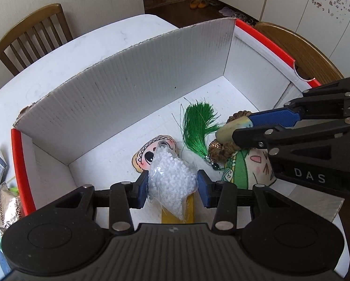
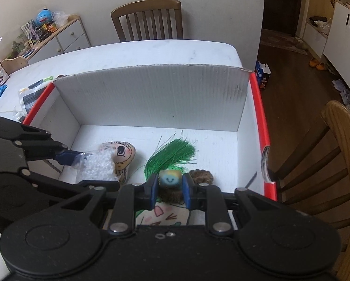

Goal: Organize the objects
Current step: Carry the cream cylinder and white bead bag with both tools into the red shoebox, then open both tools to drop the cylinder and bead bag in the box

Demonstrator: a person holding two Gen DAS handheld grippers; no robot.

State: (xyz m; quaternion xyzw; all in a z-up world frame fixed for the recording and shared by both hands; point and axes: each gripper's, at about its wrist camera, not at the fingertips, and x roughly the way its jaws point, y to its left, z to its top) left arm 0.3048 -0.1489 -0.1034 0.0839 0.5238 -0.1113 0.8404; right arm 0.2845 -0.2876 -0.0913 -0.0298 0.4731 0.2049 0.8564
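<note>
A white cardboard box [image 1: 132, 89] with red edges stands on the table. My left gripper [image 1: 173, 183] is shut on a clear bag of white beads [image 1: 172, 175], held inside the box over a yellow strip [image 1: 190, 210]. My right gripper [image 2: 169, 188] is shut on a small yellowish block with a smiley face [image 2: 170, 179], also seen from the side in the left wrist view [image 1: 231, 128]. On the box floor lie a cartoon-face plush [image 1: 151, 152], a green tassel [image 1: 198, 126], a brown woven knot [image 2: 201, 175] and a green-and-cream cat pouch [image 1: 247, 166].
Snack packets [image 1: 1, 187] lie on the table left of the box. Wooden chairs stand at the far side [image 2: 149, 21] and right side [image 2: 339, 164]. A sideboard with toys [image 2: 50, 32] stands against the wall. The box's back flap stands upright.
</note>
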